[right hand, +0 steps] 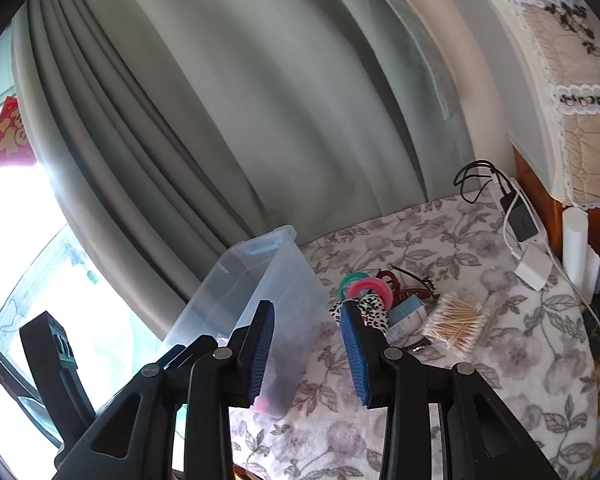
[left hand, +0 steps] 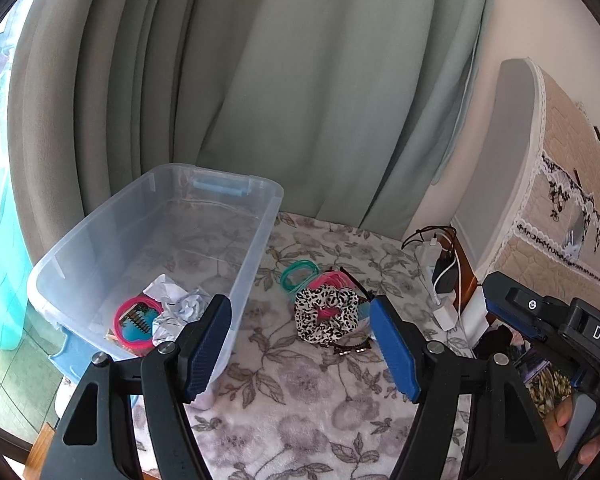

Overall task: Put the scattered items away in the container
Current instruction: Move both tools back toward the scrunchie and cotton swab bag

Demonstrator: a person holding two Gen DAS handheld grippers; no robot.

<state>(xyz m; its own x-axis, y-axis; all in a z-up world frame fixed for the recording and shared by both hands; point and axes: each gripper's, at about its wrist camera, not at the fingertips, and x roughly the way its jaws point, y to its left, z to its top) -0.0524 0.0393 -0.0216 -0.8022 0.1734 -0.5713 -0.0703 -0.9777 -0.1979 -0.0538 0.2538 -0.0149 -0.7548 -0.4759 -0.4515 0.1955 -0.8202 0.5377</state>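
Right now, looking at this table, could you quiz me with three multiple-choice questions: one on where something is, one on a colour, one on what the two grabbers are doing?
1. Where is the leopard-print scrunchie?
A. in the plastic bin
B. on the floral blanket beside the bin
C. hanging on the curtain

2. What colour is the ring inside the bin?
A. pink
B. yellow
C. black

3. How are the two grippers?
A. both open, holding nothing
B. both clamped on paper
C. one holds the cotton swabs

Answers: 1 B, it lies on the blanket right of the bin. 2 A, the ring is pink. 3 A, left gripper and right gripper gape empty.
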